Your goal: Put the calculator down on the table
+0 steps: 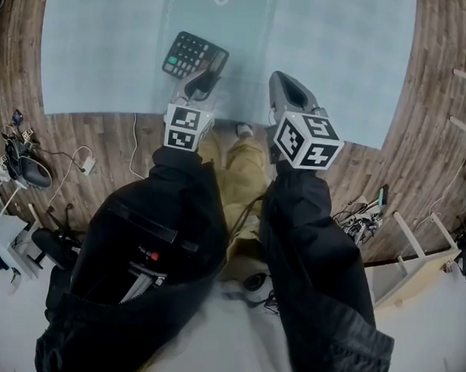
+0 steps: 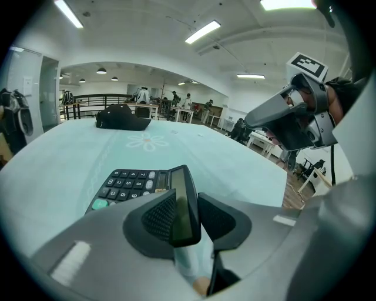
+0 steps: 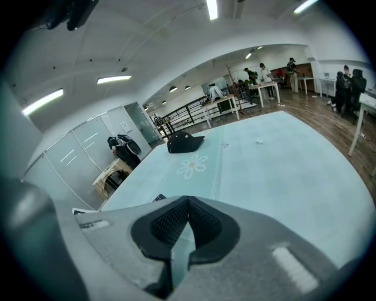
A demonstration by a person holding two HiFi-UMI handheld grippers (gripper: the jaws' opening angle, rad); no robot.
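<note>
Step in hand: letting go; calculator [image 1: 194,56] judged already set down, lying flat on the table [image 1: 349,62], keys up.
Calculator's place: raised display edge standing between the left fingers; keypad stretching away beyond the fingertips.
Left gripper [image 2: 187,210]: spread wide around the display edge; clear gap on the right-finger side; left pad [image 2: 157,216] just beside the display's face, touch there uncertain; no squeeze judged.
Right gripper [image 3: 187,203]: pads pressed together at the tips, nothing between them; only bare tablecloth beyond the fingertips.
Left arm pose: black sleeve reaching forward, gripper pitched down at the table, marker cube [image 1: 183,126] facing up towards the head view.
Right arm pose: alongside the left arm, likewise pitched down; fingertips over the table close to its near edge, off to the right of the calculator and apart from it.
Next move calls for: backing the left fingers straight off along their own line, spread as they are, so neither pad catches the tilted display.
Risk: any sideways drift on the way out likely to nudge the display; light plastic judged apt to slide on the cloth.
Far beyond the fingertips: a dark bag-like thing [image 3: 183,141] past the flower print [image 3: 192,166].
</note>
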